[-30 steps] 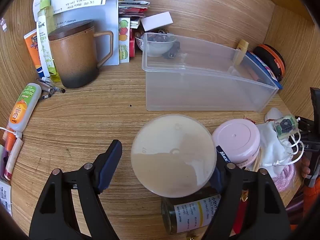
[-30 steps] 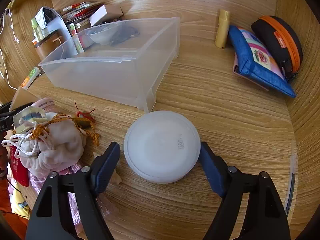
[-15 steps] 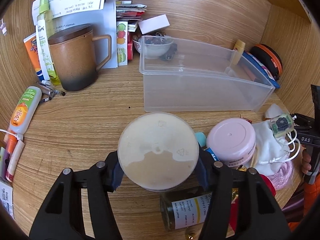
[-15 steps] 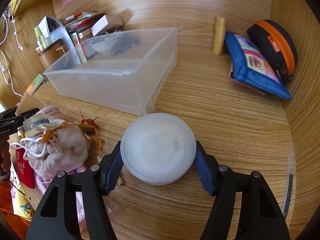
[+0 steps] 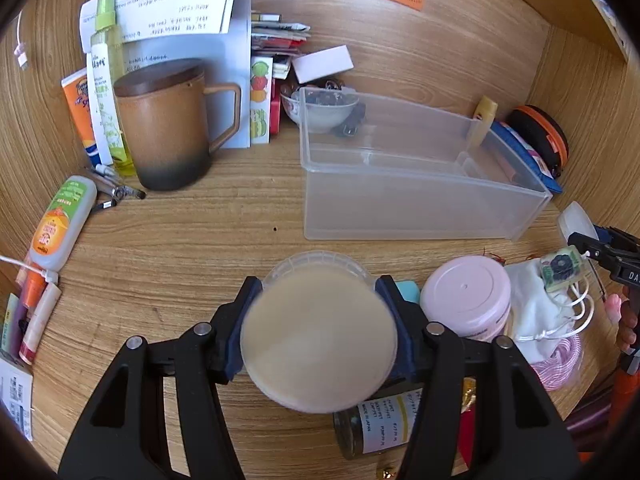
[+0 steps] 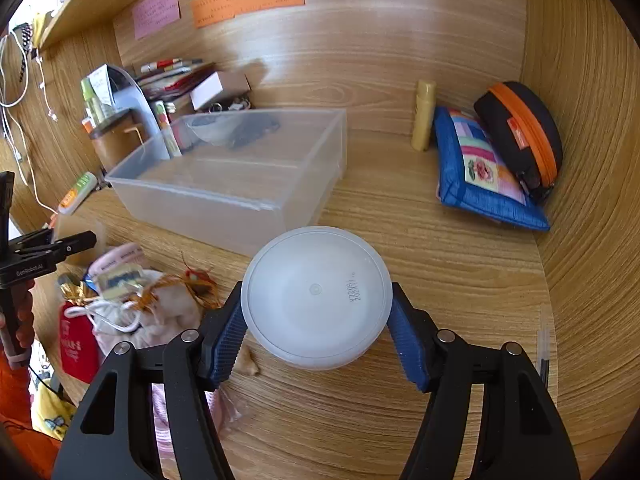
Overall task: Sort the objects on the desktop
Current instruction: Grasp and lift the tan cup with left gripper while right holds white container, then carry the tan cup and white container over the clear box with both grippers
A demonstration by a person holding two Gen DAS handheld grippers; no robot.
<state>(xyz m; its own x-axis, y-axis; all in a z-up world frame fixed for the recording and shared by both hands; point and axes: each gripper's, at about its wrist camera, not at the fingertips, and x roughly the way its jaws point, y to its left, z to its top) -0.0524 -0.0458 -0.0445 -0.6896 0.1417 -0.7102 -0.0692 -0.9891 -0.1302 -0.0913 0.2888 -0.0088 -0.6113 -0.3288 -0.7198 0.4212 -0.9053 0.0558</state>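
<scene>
Jaws that stood open a second ago now clamp: left hand-held gripper [image 5: 318, 330] grips a beige-lidded tub [image 5: 318, 338], right hand-held gripper [image 6: 316, 326] a white round container [image 6: 316, 296], both apparently lifted off the table [image 6: 460, 272] for sorting.

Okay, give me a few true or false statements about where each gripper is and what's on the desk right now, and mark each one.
1. The left gripper is shut on a beige-lidded tub. True.
2. The right gripper is open with nothing between its fingers. False: it is shut on a white round tub.
3. The clear bin holds several items. False: nothing shows inside it; the bowl sits behind it.
4. The brown mug stands upright with a lid on. True.
5. The blue pouch lies inside the bin. False: it rests on the desk by the right wall, beside the black and orange case.
</scene>
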